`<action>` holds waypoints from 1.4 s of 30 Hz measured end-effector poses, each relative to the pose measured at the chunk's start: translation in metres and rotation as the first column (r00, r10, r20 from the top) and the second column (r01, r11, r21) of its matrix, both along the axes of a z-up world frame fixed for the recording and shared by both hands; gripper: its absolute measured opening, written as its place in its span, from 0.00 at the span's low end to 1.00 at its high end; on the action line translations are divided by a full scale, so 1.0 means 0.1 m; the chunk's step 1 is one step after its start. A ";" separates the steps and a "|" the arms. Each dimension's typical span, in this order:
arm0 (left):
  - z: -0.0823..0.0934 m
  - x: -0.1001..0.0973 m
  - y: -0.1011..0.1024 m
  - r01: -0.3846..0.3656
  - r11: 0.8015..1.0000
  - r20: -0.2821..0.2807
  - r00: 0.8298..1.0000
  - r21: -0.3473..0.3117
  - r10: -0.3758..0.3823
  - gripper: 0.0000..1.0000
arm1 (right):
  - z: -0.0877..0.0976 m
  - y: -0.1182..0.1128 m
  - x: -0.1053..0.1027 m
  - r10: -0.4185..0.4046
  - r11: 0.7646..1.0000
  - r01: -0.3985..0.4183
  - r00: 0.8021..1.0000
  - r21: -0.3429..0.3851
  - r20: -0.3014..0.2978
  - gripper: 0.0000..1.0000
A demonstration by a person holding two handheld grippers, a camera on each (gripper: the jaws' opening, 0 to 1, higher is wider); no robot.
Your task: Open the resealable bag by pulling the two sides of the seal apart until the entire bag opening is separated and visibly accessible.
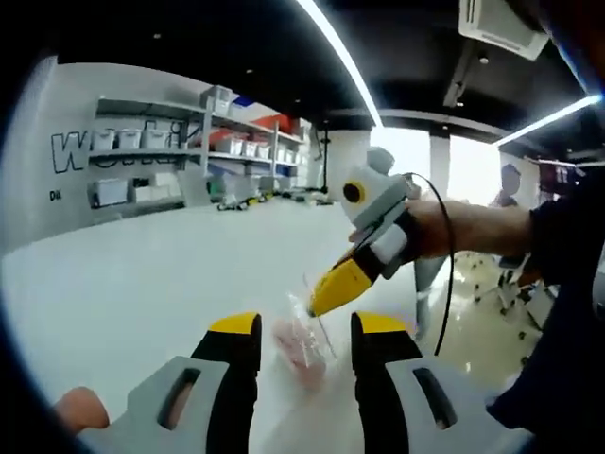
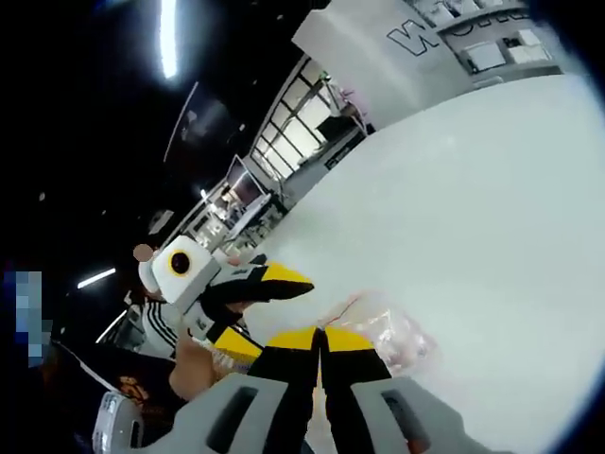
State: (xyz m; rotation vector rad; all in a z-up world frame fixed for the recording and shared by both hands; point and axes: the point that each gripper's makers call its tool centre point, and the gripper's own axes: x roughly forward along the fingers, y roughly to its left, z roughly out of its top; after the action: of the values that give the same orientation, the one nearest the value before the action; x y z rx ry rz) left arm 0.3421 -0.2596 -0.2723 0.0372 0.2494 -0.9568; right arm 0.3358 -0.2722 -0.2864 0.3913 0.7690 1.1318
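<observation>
A broad white surface [image 1: 142, 284] carried a clear resealable plastic bag [image 1: 304, 342] holding pink contents, lying at twelve o'clock from the left hand-held gripper [image 1: 305, 333], whose yellow-tipped jaws stood apart around it. The right hand-held gripper [image 2: 321, 342], jaws pressed together, pinched the bag's edge, the bag extending toward its two o'clock.

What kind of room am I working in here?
Probably a lab or workshop storeroom: metal shelving stacked with storage bins, a long white table, strip ceiling lights, and large lettering on the wall.
</observation>
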 end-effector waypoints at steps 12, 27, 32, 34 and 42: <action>-0.03 -0.01 -0.04 -0.035 0.998 0.017 0.999 0.057 0.034 0.30 | -0.02 0.04 -0.03 -0.008 1.000 0.009 0.999 -0.022 0.036 0.00; -0.07 -0.01 0.00 -0.045 0.995 0.011 0.999 0.091 0.044 0.21 | -0.03 0.07 -0.06 -0.001 1.000 0.003 0.999 -0.026 0.044 0.00; -0.09 -0.03 0.00 -0.037 0.994 0.006 0.999 0.104 0.036 0.13 | -0.02 0.06 -0.05 -0.002 1.000 0.003 0.999 -0.023 0.045 0.00; -0.11 -0.05 -0.01 -0.030 0.994 -0.002 1.000 0.104 0.031 0.13 | -0.01 0.07 -0.06 0.000 1.000 0.001 0.999 -0.024 0.046 0.00; -0.14 -0.05 -0.01 -0.023 0.994 -0.025 0.999 0.110 0.026 0.13 | -0.02 0.10 -0.09 0.012 1.000 -0.011 0.999 -0.026 0.048 0.00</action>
State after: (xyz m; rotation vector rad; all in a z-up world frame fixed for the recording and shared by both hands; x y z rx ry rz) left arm 0.3368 -0.2610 -0.2859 0.1221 0.3264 -0.9191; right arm 0.3265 -0.2620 -0.2880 0.3371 0.7434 1.1371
